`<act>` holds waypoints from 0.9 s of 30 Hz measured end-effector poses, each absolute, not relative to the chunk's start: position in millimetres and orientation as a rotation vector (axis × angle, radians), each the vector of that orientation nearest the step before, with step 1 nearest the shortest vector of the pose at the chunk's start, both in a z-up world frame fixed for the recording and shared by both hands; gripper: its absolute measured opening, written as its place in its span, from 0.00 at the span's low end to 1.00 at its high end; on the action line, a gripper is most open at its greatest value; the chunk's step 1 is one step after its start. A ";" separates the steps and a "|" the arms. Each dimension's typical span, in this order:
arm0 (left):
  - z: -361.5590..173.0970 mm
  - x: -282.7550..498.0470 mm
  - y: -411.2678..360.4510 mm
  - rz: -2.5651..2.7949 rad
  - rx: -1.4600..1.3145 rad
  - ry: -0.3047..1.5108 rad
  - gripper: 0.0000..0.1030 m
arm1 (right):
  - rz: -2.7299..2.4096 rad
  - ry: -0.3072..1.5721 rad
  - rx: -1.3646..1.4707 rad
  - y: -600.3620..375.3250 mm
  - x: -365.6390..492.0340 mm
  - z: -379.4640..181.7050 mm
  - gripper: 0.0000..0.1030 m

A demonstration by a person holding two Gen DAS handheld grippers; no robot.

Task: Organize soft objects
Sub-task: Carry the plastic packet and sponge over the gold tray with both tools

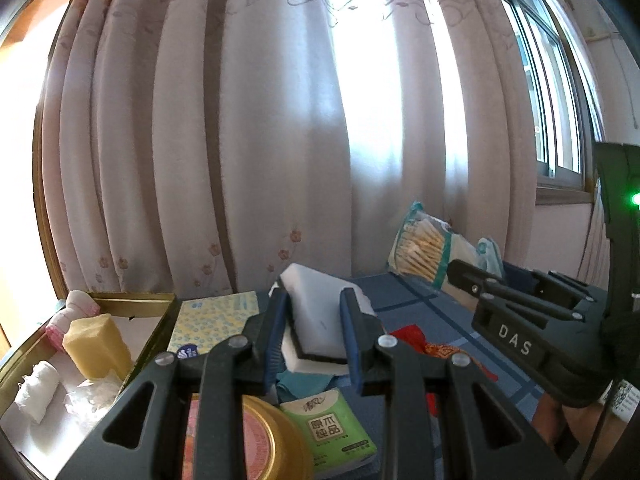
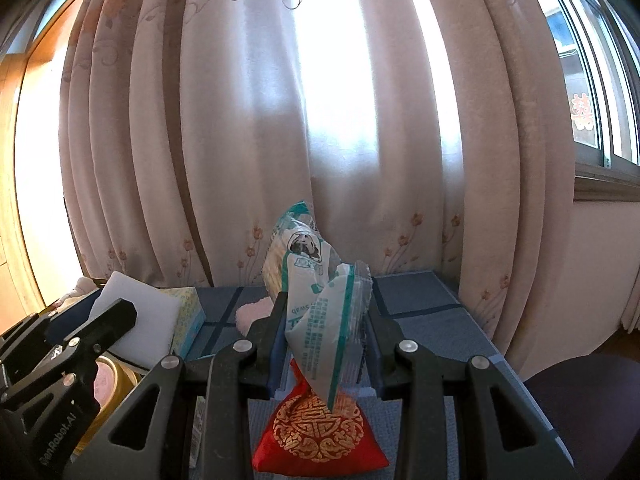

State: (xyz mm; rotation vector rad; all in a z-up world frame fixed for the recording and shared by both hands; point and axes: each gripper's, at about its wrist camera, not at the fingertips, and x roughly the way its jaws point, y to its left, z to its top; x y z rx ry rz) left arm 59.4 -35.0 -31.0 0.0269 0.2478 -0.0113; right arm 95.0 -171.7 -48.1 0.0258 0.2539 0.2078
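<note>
Resting at the left edge of the blue surface point(image 1: 420, 308): gold tray point(image 1: 160, 314), already holding a yellow sponge point(image 1: 98, 346) and white rolls; looking roomy enough for more.

Being held up by the left gripper point(image 1: 314, 332), fingers clamped on it: white foam block point(image 1: 316, 312) with a dark backing; probably light, springy, safest pinched across its flat sides.

Being lifted by the right gripper point(image 2: 328, 336), fingers pressing its crinkled middle: cotton swab bag point(image 2: 316, 308); likely light, slippery, liable to slide.

Lying below: red pouch point(image 2: 320, 436); seeming soft, best taken at the neck.
</note>
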 end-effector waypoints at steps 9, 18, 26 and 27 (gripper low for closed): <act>-30.1 57.3 -26.9 0.018 0.020 0.231 0.25 | 0.200 0.248 0.014 -168.0 95.7 -47.7 0.35; -28.7 54.5 -17.0 0.063 0.017 0.225 0.25 | 0.213 0.242 0.003 -158.5 96.3 -47.5 0.35; -29.1 50.6 -4.7 0.100 0.015 0.225 0.25 | 0.234 0.245 0.002 -146.2 97.7 -47.9 0.35; -29.1 50.0 -2.7 0.102 0.011 0.226 0.25 | 0.236 0.244 -0.001 -144.4 97.4 -47.8 0.35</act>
